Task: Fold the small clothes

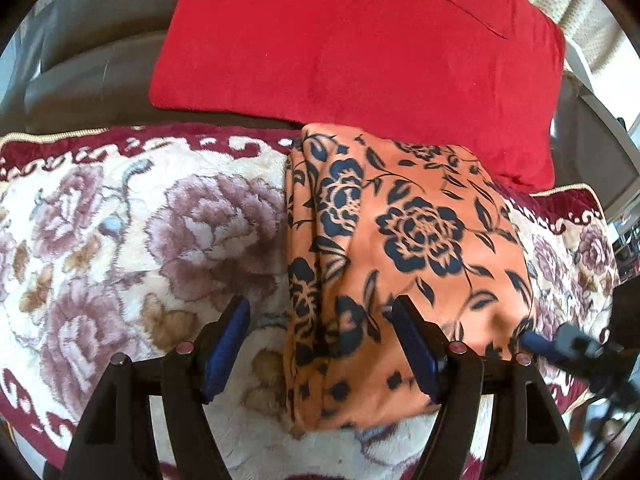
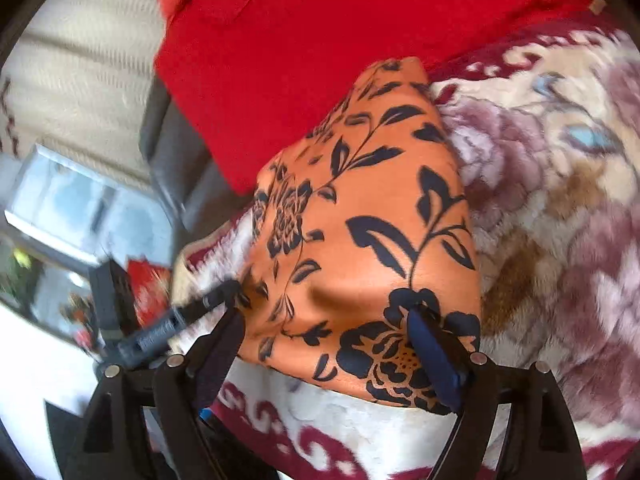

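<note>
An orange cloth with dark blue flowers point(image 1: 404, 248) lies folded into a narrow stack on a plush floral blanket point(image 1: 140, 232). My left gripper point(image 1: 320, 312) is open, its jaws spread over the cloth's near left edge, holding nothing. My right gripper point(image 2: 324, 320) is open too, its jaws spread over the cloth's point(image 2: 360, 216) near end. The right gripper's tip also shows in the left wrist view point(image 1: 560, 344) at the cloth's right edge.
A red cushion point(image 1: 360, 40) lies just behind the cloth, also in the right wrist view point(image 2: 320, 32). The blanket point(image 2: 560, 200) has a maroon border. A grey sofa back point(image 1: 80, 60) rises at the left. A glass-topped table point(image 2: 80, 200) stands off the sofa's side.
</note>
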